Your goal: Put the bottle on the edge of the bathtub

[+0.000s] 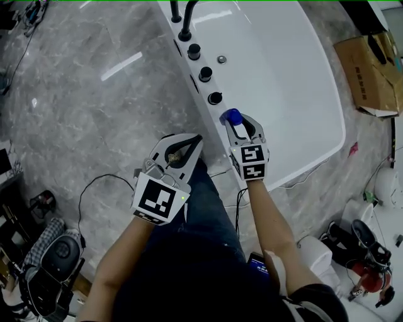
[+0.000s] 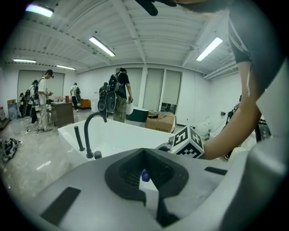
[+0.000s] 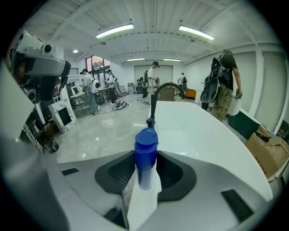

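Note:
A white bottle with a blue cap [image 1: 232,117] stands upright between the jaws of my right gripper [image 1: 242,124], which is shut on it over the near end of the white bathtub's rim [image 1: 200,63]. In the right gripper view the bottle [image 3: 146,149] rises between the pads, with the bathtub [image 3: 203,135] stretching away behind it. My left gripper [image 1: 194,141] hangs to the left of the tub over the grey floor. Its jaws meet at the tips with nothing between them. In the left gripper view [image 2: 144,150] the bottle's cap [image 2: 144,175] shows small through the gap.
A black faucet [image 1: 186,19] and three black knobs [image 1: 205,74] sit on the tub's left rim. A cardboard box [image 1: 371,69] lies beyond the tub at the right. Cables and equipment [image 1: 365,251] lie on the marble floor. Several people stand far back in the room.

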{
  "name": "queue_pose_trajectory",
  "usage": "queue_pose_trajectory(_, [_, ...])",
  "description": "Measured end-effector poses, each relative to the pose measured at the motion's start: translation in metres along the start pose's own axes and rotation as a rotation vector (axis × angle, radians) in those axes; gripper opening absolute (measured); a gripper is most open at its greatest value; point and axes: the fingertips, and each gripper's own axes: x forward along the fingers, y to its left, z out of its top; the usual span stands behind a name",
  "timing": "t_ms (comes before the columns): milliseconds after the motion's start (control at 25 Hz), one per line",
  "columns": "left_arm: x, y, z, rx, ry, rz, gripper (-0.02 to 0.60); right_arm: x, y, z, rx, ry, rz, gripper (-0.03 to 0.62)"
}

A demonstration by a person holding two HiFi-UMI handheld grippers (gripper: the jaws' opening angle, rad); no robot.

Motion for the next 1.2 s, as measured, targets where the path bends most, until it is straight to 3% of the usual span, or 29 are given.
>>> queue_pose_trajectory(360, [-0.006,0.005,-0.015,-0.034,0.036,0.026,0.021,0.019,-0.006,-0.003,0.024,-0.024,-0.027,0.158])
queue_pose_trajectory(880, [-0.008,0.004,-0.017,-0.026,0.045,0.025,0.021,0.024,-0.004,-0.016,-0.043,0.036,-0.053,0.164])
queue_pose_trajectory(1000, [-0.013,0.001,-0.012,-0.013,0.04,0.025,0.021,0.015,-0.002,-0.01,-0.064,0.034,-0.047,0.204])
queue_pose_trajectory(1200, [-0.028,0.001,-0.001,0.0,0.014,0.042,0.021,-0.015,0.005,0.015,-0.058,-0.028,-0.041,0.204])
